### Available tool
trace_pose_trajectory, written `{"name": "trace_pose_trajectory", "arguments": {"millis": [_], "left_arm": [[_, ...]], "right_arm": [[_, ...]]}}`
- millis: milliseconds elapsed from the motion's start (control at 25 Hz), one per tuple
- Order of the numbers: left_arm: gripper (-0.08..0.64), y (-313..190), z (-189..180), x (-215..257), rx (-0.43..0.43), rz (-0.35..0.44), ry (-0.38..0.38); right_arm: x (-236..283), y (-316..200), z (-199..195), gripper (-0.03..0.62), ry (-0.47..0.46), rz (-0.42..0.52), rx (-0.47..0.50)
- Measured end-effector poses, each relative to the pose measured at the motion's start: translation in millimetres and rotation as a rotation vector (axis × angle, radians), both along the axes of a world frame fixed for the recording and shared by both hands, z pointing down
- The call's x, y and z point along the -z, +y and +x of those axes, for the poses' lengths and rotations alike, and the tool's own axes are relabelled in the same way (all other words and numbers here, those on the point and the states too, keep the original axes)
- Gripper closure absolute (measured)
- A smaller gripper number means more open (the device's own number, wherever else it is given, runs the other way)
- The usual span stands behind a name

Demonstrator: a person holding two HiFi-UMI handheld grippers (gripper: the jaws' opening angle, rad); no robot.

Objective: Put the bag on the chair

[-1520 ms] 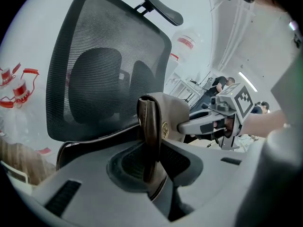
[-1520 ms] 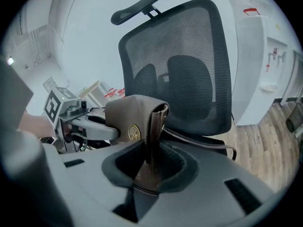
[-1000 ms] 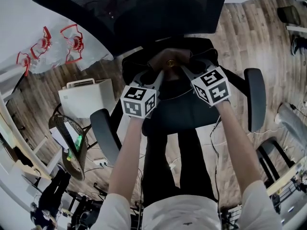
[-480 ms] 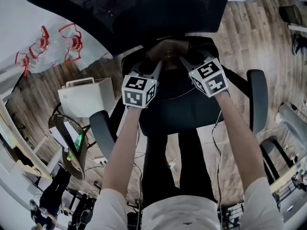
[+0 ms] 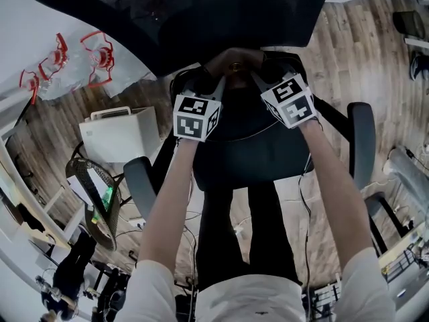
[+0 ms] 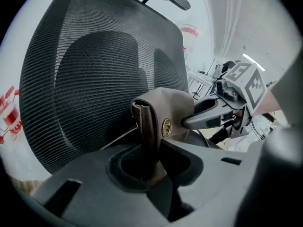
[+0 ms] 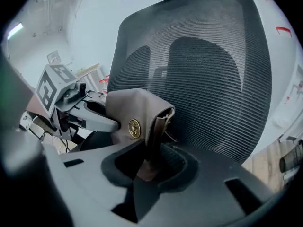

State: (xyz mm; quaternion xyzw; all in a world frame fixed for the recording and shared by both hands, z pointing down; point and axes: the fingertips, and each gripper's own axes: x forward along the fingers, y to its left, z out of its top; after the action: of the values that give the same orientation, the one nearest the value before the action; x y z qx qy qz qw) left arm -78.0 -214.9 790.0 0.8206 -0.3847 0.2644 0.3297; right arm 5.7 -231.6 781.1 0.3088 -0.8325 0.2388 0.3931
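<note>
A brown leather bag (image 5: 232,62) with a round gold emblem (image 6: 166,127) hangs between my two grippers, over the back of the black seat (image 5: 249,154) of the office chair. Its mesh backrest (image 5: 181,12) stands right behind it. My left gripper (image 5: 217,87) is shut on a brown strap (image 6: 147,126) of the bag. My right gripper (image 5: 259,80) is shut on the strap (image 7: 152,136) at the bag's other side. In each gripper view the other gripper's fingers (image 6: 203,118) (image 7: 97,119) reach to the bag. Whether the bag's bottom touches the seat is hidden.
The chair's armrests (image 5: 139,185) (image 5: 360,139) flank the seat. A white box (image 5: 120,134) and a wire basket (image 5: 94,200) stand on the wood floor to the left. Cables lie on the floor near the person's legs (image 5: 249,227). A white table (image 5: 40,25) is behind the chair.
Both grippers have carried the bag a little farther away from me, toward the backrest. The grip on the straps looks the same.
</note>
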Motion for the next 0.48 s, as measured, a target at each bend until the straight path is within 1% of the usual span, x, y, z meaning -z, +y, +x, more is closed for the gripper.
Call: {"name": "trace_pose_trajectory", "arguments": {"millis": [240, 480], "left_arm": [[0.494, 5, 2, -13, -0.035, -0.03, -0.015], [0.489, 1, -2, -18, -0.032, -0.044, -0.013]], "right_arm": [[-12, 4, 2, 0.497, 0.027, -0.009, 0.047], [-14, -2, 0, 0.494, 0.025, -0.026, 0.032]]}}
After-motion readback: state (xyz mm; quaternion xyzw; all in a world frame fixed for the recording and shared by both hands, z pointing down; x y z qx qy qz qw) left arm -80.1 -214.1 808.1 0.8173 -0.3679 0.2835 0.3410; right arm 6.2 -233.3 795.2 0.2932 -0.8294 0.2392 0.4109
